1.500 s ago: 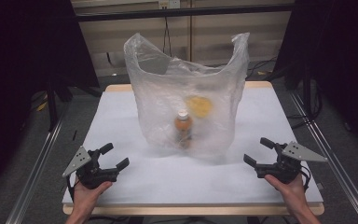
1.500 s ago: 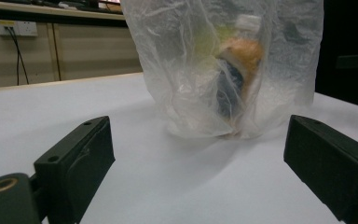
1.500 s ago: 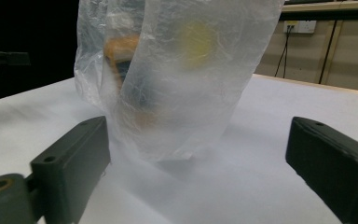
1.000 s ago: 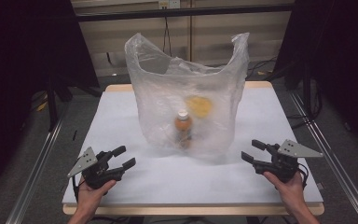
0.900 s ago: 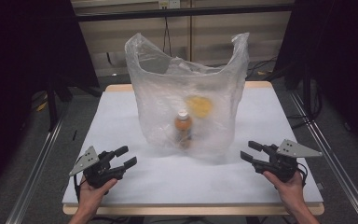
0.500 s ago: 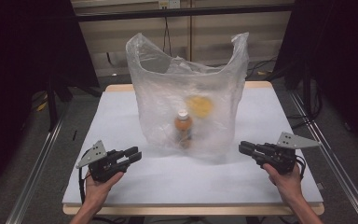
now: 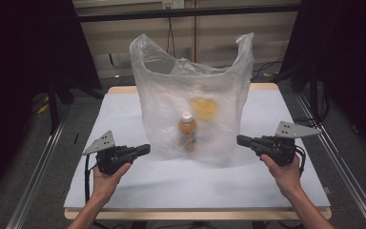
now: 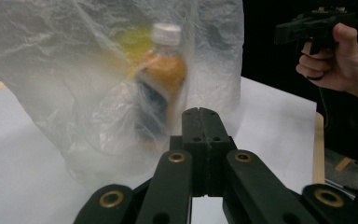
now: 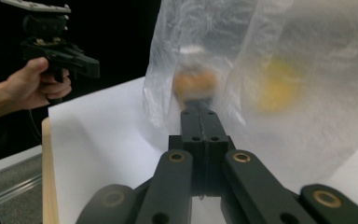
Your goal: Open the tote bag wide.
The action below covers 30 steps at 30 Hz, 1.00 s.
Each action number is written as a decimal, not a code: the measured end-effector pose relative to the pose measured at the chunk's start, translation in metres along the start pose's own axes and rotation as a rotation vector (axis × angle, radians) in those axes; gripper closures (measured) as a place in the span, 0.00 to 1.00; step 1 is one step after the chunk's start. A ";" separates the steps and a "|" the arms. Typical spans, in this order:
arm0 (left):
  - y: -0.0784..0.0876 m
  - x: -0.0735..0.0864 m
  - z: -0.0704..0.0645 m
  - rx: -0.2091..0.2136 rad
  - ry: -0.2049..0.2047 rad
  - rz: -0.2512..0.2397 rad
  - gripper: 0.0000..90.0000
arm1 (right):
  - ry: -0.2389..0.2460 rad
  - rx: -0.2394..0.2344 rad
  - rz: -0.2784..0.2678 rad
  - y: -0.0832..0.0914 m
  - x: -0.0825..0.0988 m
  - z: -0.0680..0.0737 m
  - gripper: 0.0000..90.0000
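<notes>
A translucent plastic bag (image 7: pixel 195 90) stands upright at the middle of the white table (image 7: pixel 124 109). Inside it are a bottle (image 7: pixel 188 132) of orange drink with a white cap and a round yellow thing (image 7: pixel 204 108). My left gripper (image 7: pixel 145 149) points at the bag's left foot, a little short of it. Its jaws have just been closing and are shut with nothing between them (image 8: pixel 200 112). My right gripper (image 7: pixel 240 140) points at the bag's right side, also just closed and empty (image 9: pixel 204 114). The bottle (image 8: pixel 161 79) shows blurred through the plastic (image 9: pixel 193 84).
Metal rails run along the floor at the left (image 7: pixel 38 181) and the right (image 7: pixel 348 181) of the table. Dark stands (image 7: pixel 52 105) and curtains stand behind. A wooden edge (image 7: pixel 195 214) borders the table's near side.
Both grippers went from open to shut, lifted a little and moved inward toward the bag. The bag and its contents stayed put.
</notes>
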<state>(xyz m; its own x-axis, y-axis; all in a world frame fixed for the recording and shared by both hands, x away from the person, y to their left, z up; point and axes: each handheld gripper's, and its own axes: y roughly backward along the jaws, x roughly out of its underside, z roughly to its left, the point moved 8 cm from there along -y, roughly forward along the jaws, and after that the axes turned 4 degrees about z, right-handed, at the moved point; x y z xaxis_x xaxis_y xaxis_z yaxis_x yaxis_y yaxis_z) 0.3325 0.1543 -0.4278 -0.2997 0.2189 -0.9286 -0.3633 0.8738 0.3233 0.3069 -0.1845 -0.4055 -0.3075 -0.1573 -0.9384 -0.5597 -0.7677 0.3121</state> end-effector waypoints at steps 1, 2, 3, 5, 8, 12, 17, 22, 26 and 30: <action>-0.002 -0.004 0.002 0.004 0.001 -0.004 1.00 | -0.003 -0.001 -0.006 -0.002 -0.003 -0.001 1.00; -0.002 -0.004 0.002 0.004 0.001 -0.004 1.00 | -0.001 0.004 -0.005 -0.003 -0.005 -0.002 1.00; -0.002 -0.005 0.003 0.000 -0.006 0.000 1.00 | 0.001 0.001 -0.003 -0.005 -0.007 -0.003 1.00; -0.005 -0.007 0.006 -0.005 -0.009 0.001 1.00 | 0.002 0.005 -0.002 -0.006 -0.008 -0.003 1.00; -0.009 -0.009 0.006 -0.003 -0.024 0.004 1.00 | 0.013 -0.004 0.003 -0.011 -0.014 -0.001 1.00; -0.013 -0.017 0.008 0.003 -0.027 0.004 1.00 | 0.019 -0.023 -0.013 -0.016 -0.027 0.003 1.00; -0.019 -0.027 0.009 0.010 -0.035 0.005 1.00 | 0.024 -0.032 -0.028 -0.023 -0.040 0.001 1.00; -0.025 -0.035 0.012 -0.007 -0.040 0.010 1.00 | 0.038 -0.039 -0.035 -0.034 -0.060 -0.001 1.00; -0.025 -0.043 0.019 -0.016 -0.034 -0.007 1.00 | 0.055 -0.035 -0.030 -0.040 -0.070 -0.001 1.00; -0.018 -0.055 0.030 -0.054 -0.057 -0.040 1.00 | 0.059 -0.031 -0.029 -0.043 -0.077 -0.003 1.00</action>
<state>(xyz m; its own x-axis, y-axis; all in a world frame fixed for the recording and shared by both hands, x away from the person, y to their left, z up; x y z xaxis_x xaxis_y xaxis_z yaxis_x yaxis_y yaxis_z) 0.3821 0.1397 -0.3875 -0.2336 0.2105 -0.9493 -0.4214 0.8579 0.2940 0.3573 -0.1415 -0.3467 -0.2445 -0.1704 -0.9546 -0.5435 -0.7911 0.2805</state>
